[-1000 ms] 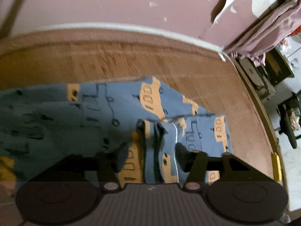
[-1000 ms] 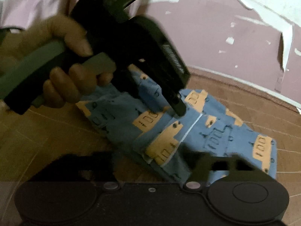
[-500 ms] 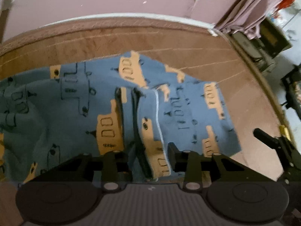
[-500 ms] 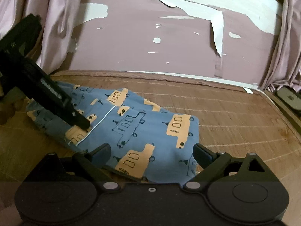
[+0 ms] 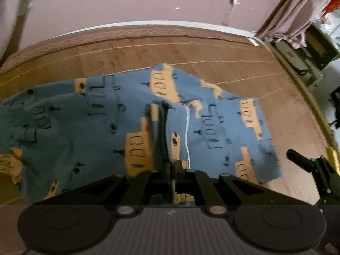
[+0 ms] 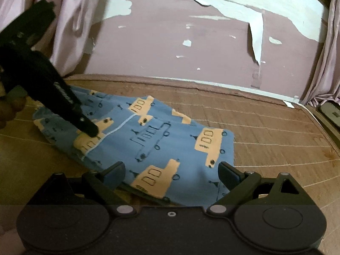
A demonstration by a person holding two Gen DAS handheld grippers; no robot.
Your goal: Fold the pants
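Since the earlier frame, the left gripper (image 5: 174,167) had brought its jaws together, from standing apart over a raised ridge of cloth to pinching that ridge. It was clamped on the pants (image 5: 136,127) at the dark fold beside the white piping, near the garment's near edge. In the right wrist view the same left gripper (image 6: 90,130) came in from the left with its tip down on the fabric.

The right gripper (image 6: 171,171) had swung round to face the garment squarely. Its jaws stood wide, one on each side of the near end of the cloth, with nothing pressed between the pads.

The pants, blue with orange vehicle prints, lay flat and already doubled on the brown woven mat (image 6: 265,131), nearer its left side than its right, well short of the back edge along the pink wall (image 6: 170,42).

Judgement: the grasp stage of a fold was in hand, one side secured and the other not yet. The next move appeared to call for the right jaws to close on the near end, then both hands lifting together and carrying the cloth over evenly, so that the layers did not slip apart.
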